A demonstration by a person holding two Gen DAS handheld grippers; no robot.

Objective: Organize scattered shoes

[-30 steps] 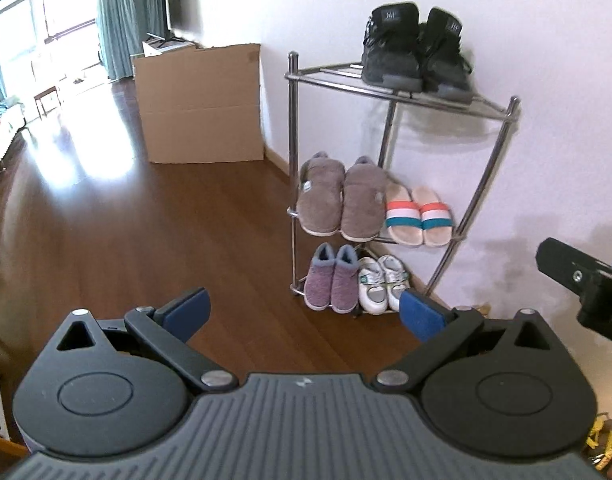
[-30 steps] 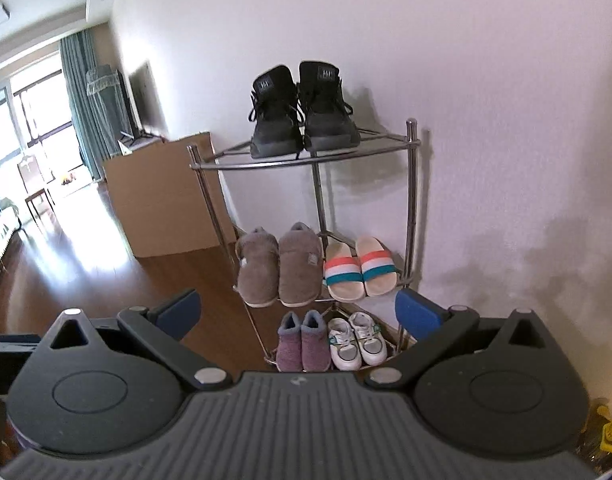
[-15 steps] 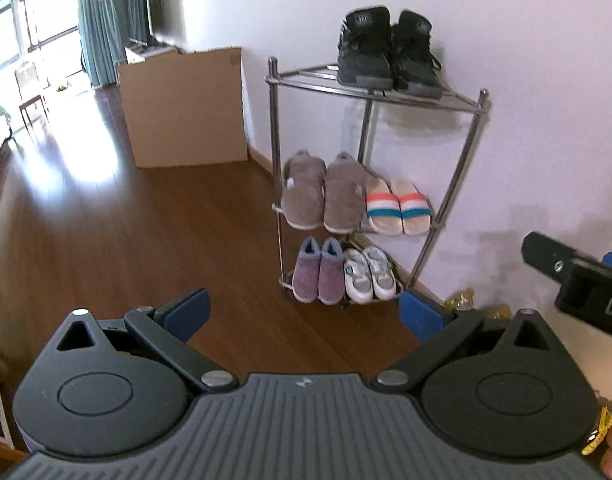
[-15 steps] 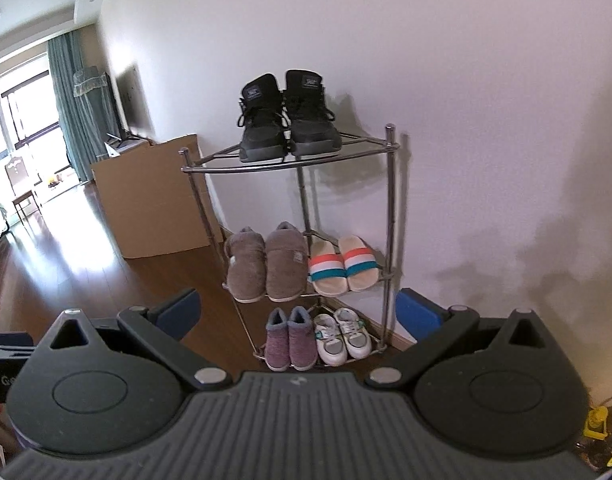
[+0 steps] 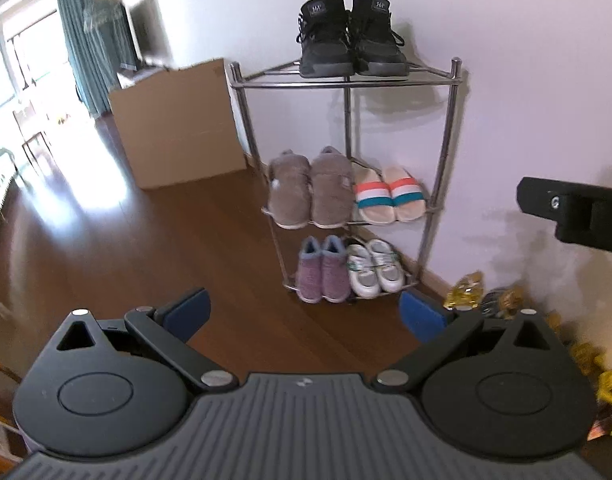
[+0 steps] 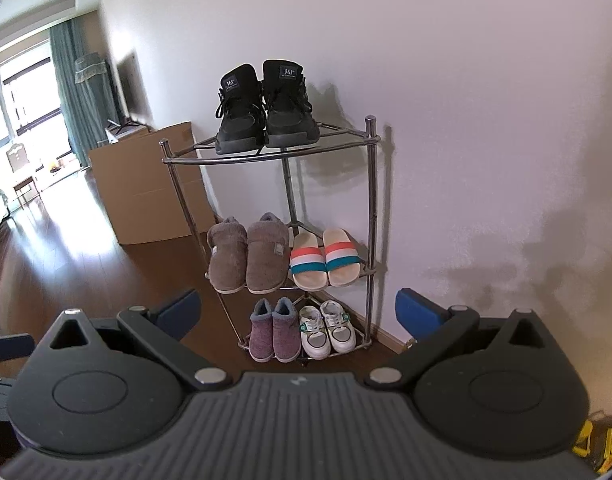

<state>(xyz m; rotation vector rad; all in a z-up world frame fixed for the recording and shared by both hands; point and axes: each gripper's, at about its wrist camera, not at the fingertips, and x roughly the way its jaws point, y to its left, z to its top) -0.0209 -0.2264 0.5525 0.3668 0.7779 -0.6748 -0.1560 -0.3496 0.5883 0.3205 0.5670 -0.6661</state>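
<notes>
Both claws gape wide and hold nothing: our left claw point(image 5: 304, 314) and our right claw point(image 6: 298, 312) each show blue pads spread far apart, hovering above the floor point(image 5: 106, 240) and pointing toward the rack point(image 5: 346, 84).

We see the rack standing in the angle where the floor meets the white wall point(image 6: 466, 120), with three tiers. On the top shelf sits a pair of black sneakers point(image 5: 348, 36), side by side, toes toward us. On the middle shelf, the brown slippers point(image 5: 308, 188) take the left side and the striped slides point(image 5: 388, 194) the right side, the two pairs just beside each other. On the bottom shelf, the purple booties point(image 5: 322, 276) sit at the left and the white sneakers point(image 5: 374, 268) at the right, touching or nearly so.

A cardboard box point(image 5: 174, 120) stands against the wall just left of the rack. Teal curtains point(image 6: 78, 92) hang by bright windows at the far end of the room.

In the left view, a black part of our right claw shows at the right edge, well apart from the rack. Some yellow clutter point(image 5: 466, 290) lies on the floor by the wall, right of the rack; we cannot tell what it is.
</notes>
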